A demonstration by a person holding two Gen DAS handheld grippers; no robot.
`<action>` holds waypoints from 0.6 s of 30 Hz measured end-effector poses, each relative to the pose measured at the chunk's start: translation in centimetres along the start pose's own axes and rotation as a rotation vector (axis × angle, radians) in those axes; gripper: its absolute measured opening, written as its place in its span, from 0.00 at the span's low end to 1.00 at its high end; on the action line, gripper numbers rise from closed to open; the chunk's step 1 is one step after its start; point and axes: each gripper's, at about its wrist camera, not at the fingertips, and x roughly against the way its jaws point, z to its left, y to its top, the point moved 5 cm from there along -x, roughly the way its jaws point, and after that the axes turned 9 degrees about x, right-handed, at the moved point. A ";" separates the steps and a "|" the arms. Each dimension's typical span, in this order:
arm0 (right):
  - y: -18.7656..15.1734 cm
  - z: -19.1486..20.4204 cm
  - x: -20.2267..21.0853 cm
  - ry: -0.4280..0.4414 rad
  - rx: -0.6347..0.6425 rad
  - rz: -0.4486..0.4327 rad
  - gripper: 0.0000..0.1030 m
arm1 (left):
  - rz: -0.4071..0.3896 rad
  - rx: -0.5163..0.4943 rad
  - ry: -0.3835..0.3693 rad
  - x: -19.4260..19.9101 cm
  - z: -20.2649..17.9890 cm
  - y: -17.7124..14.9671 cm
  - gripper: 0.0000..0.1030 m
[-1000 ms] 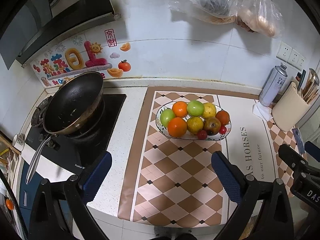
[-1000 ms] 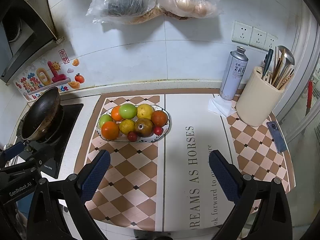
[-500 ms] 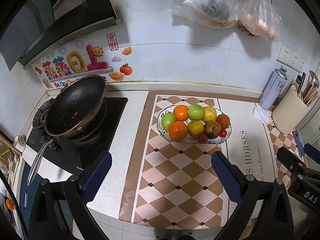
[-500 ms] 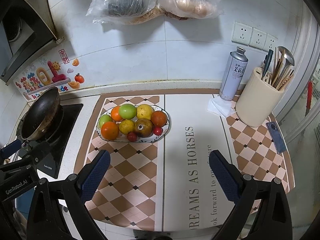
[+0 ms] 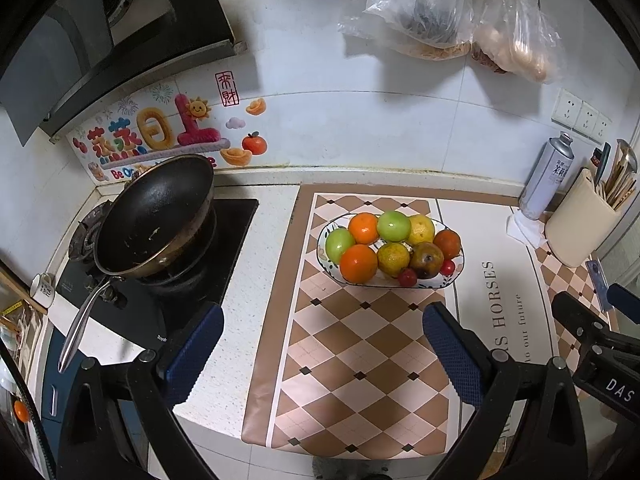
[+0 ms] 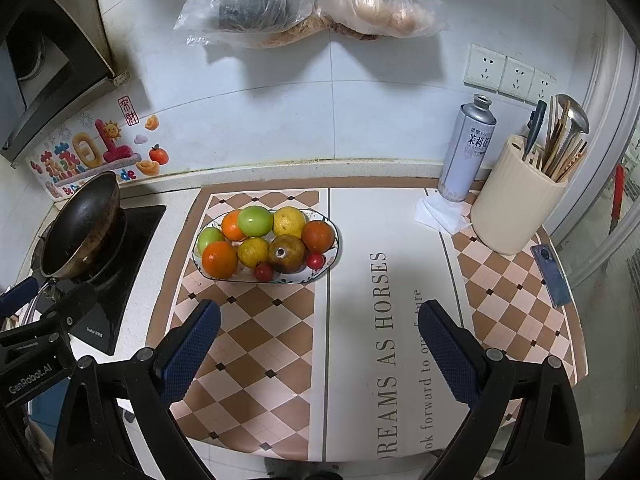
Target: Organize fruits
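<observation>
An oval patterned plate (image 5: pixel 434 282) (image 6: pixel 297 278) sits on the checkered mat, piled with fruit: oranges (image 5: pixel 358 263) (image 6: pixel 219 259), green apples (image 5: pixel 393 225) (image 6: pixel 255 221), yellow citrus, a brownish fruit (image 6: pixel 286 253) and small red ones. My left gripper (image 5: pixel 322 328) hovers open and empty over the mat, short of the plate. Just as empty, my right gripper (image 6: pixel 320 320) is open to the plate's near right. Each gripper shows at the edge of the other's view.
A black pan (image 5: pixel 154 216) rests on the stove at left. At right stand a spray can (image 6: pixel 466 148), a cream utensil holder (image 6: pixel 516 204) and a phone (image 6: pixel 552 276). Plastic bags (image 6: pixel 304 0) hang on the wall above. The counter's front edge is close below both grippers.
The left wrist view has drifted slightly, so plate and pan sit a little lower in frame. The right gripper has barely moved. Both grippers stay open.
</observation>
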 end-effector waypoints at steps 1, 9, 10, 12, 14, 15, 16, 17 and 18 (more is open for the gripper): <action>0.0 0.0 0.0 0.000 0.001 0.000 0.98 | 0.002 0.002 0.000 0.0 0.0 -0.1 0.99; -0.1 0.0 0.4 -0.011 0.014 -0.004 0.98 | 0.001 0.007 -0.003 -0.1 0.1 -0.2 0.99; -0.1 0.1 0.5 -0.010 0.015 -0.003 0.98 | 0.000 0.008 -0.003 -0.1 0.2 -0.2 0.99; -0.2 0.1 0.5 -0.009 0.017 0.000 0.98 | -0.004 0.009 -0.002 0.0 0.2 -0.1 0.99; -0.2 0.2 0.5 -0.010 0.026 0.002 0.98 | -0.005 0.007 0.000 0.0 0.3 -0.2 0.99; -0.2 0.3 0.5 -0.010 0.029 0.002 0.98 | -0.005 0.007 0.000 0.0 0.3 -0.2 0.99; -0.2 0.3 0.5 -0.009 0.032 0.003 0.98 | -0.005 0.008 0.001 0.0 0.3 -0.2 0.99; -0.2 0.3 0.6 -0.009 0.034 0.003 0.98 | -0.005 0.008 0.000 0.0 0.3 -0.2 0.99; -0.2 0.3 0.6 -0.009 0.036 0.003 0.98 | -0.005 0.007 -0.001 0.0 0.3 -0.2 0.99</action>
